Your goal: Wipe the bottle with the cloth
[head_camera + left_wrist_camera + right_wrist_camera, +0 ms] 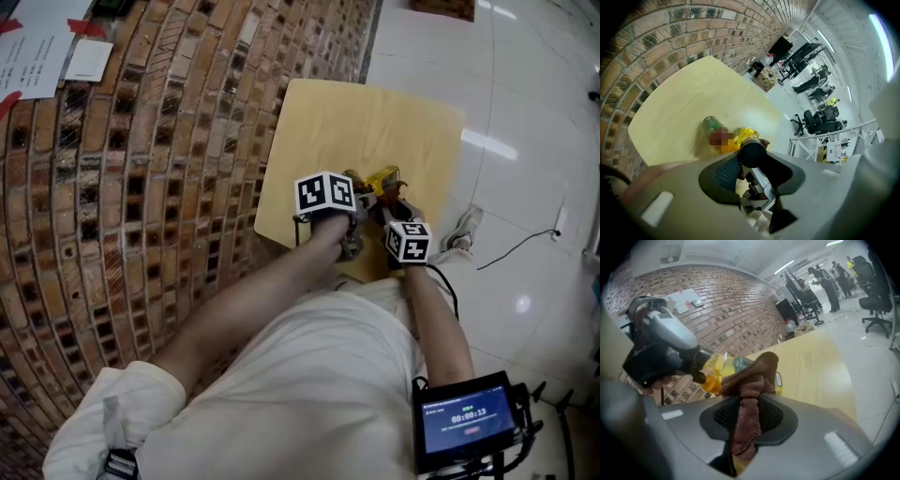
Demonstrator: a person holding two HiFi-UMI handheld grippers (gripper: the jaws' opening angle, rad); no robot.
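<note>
A yellow bottle (729, 146) with a green end lies on its side on the small wooden table (319, 122). In the head view the bottle (383, 176) shows just beyond both marker cubes. My left gripper (740, 159) is shut on the bottle near its orange neck (710, 383), and that gripper's grey body shows at the left of the right gripper view. My right gripper (747, 404) is shut on a brown cloth (754, 376). The cloth's free end lies bunched on the bottle's green label (738, 363).
A brick wall (141, 187) runs along the table's left side, with papers (37, 52) taped to it. White tiled floor (525, 112) with a cable (525, 242) lies to the right. Office chairs (825, 117) stand farther off. A small screen (467, 420) sits at the person's waist.
</note>
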